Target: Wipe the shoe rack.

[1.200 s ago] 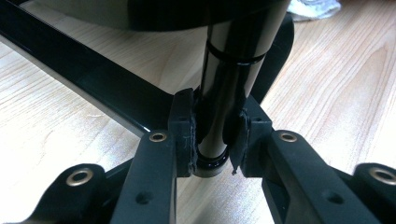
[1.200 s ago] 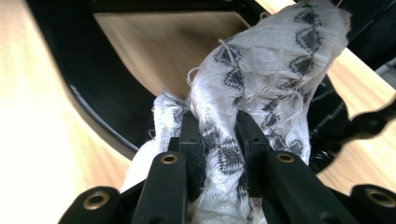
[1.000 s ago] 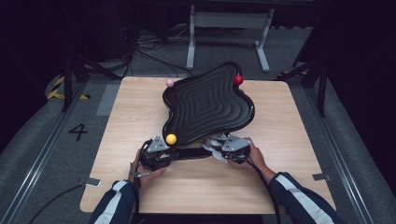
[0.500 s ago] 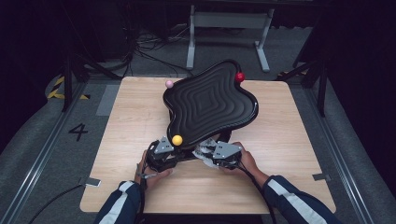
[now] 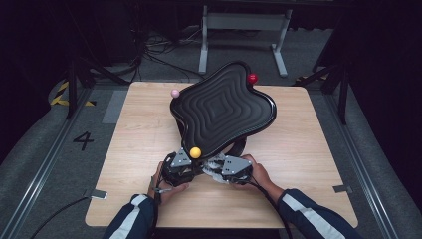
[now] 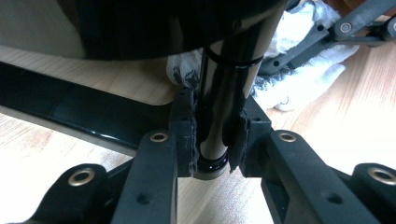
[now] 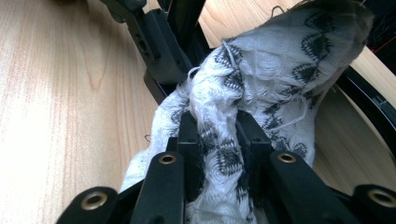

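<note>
— High view, from above the wooden table (image 5: 129,149): what was in hand?

— A black tray (image 5: 221,107) with a wavy outline and ridged concentric rings stood tilted on a dark stand near the table's middle. A yellow ball (image 5: 195,152) sat at its near rim, a pink ball (image 5: 174,93) at its far left edge and a red ball (image 5: 253,78) at its far right edge. Both grippers met just below the near rim, the left gripper (image 5: 180,167) just beside the right gripper (image 5: 226,168).

— And the tongs?

— In the left gripper view the left gripper's (image 6: 212,140) pads were clamped on the stand's glossy black post (image 6: 224,98), low down, close to the tabletop. In the right gripper view the right gripper (image 7: 219,135) was closed on a bunched white cloth (image 7: 252,79) with a black woven pattern.

— Where did the cloth lie?

— Against the stand, right behind the post; its far end seemed to press on the dark base, though the close view left that uncertain.
</note>
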`<state>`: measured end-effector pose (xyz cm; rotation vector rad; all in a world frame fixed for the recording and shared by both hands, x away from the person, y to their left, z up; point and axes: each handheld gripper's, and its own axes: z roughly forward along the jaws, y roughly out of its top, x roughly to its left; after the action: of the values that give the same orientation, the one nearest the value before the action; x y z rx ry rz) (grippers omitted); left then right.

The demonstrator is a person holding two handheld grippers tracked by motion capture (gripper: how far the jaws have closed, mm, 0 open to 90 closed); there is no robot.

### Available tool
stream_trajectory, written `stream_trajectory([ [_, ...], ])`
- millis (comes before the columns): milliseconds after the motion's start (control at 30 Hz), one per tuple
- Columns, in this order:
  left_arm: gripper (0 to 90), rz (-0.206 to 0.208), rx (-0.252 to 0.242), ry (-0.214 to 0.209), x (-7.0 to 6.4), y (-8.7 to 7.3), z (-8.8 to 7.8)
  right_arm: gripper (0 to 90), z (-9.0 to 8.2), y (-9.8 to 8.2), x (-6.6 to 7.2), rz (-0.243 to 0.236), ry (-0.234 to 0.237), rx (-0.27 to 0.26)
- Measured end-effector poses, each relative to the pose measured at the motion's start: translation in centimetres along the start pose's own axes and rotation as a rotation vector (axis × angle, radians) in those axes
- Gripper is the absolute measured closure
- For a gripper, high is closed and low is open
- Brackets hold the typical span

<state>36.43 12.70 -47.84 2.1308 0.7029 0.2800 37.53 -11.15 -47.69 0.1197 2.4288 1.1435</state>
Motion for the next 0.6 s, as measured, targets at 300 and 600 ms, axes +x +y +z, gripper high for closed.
stream_trajectory([
  [300,72.9,-0.009,-0.003,-0.009,0.0,0.0,0.0,76.3,-1.1,-1.5,-1.9,0.008,-0.083,0.027],
  [600,72.7,-0.009,0.002,-0.015,0.1,0.0,0.0,76.3,-2.1,-4.1,-5.2,0.12,-0.206,0.068],
])
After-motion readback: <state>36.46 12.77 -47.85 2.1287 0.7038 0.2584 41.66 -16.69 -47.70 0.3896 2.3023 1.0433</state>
